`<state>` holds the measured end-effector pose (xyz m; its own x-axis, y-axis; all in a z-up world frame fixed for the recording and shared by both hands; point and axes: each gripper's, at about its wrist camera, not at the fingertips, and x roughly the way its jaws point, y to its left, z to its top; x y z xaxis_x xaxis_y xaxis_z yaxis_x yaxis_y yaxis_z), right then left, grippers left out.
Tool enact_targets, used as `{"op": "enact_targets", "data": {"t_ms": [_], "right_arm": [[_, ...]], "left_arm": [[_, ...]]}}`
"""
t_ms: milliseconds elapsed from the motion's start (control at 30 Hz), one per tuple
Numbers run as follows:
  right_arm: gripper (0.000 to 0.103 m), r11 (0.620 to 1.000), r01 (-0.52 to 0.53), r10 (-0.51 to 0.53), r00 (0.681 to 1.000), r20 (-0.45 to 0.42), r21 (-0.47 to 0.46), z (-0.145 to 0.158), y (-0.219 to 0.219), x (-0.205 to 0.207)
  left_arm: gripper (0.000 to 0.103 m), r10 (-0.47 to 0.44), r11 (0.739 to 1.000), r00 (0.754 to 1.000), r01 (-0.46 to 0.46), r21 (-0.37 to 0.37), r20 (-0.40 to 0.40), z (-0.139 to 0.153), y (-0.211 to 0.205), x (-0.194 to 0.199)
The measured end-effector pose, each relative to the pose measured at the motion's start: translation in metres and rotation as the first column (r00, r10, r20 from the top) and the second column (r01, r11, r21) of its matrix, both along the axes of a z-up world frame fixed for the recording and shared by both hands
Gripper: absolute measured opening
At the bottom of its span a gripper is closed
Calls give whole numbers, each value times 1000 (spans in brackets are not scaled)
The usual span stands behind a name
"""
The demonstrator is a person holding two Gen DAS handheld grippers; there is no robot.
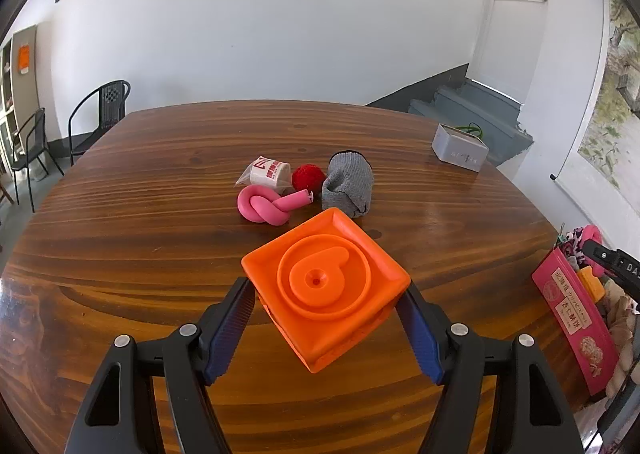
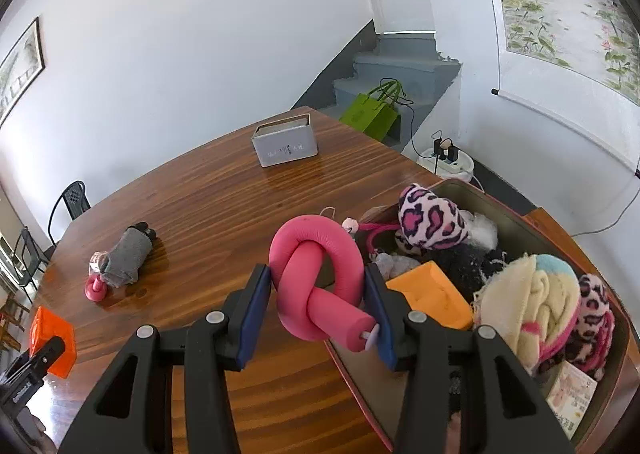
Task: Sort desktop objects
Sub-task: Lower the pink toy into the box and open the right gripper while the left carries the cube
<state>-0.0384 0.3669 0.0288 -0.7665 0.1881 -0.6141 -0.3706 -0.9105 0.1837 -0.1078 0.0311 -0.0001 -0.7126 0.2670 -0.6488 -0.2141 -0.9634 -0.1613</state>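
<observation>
Right wrist view: right gripper [image 2: 316,306] clamped on knotted pink tube [image 2: 316,274] beside storage box [image 2: 532,222] crammed with plush items [image 2: 430,220]; left gripper [image 1: 326,328] clamped on orange block [image 1: 324,290].

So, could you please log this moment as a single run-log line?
left tongs: shut on orange cube | right tongs: shut on pink knotted tube, at box edge | table: grey sock
</observation>
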Motion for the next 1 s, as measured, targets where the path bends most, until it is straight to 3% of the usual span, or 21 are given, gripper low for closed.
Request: {"op": "enact_targets", "data": {"t_ms": [267, 667, 1000], "right_arm": [[51, 999, 46, -45, 999, 17, -11, -11, 10, 0], [56, 996, 65, -71, 991, -117, -59, 7, 28, 43], [58, 987, 138, -151, 969, -196, -82, 19, 58, 103]], "left_arm": [[74, -3, 1000, 1000, 3, -11, 2, -3, 4, 0], [74, -20, 1000, 1000, 20, -11, 6, -4, 24, 9], [74, -187, 982, 982, 186, 26, 39, 0, 93, 25]]}}
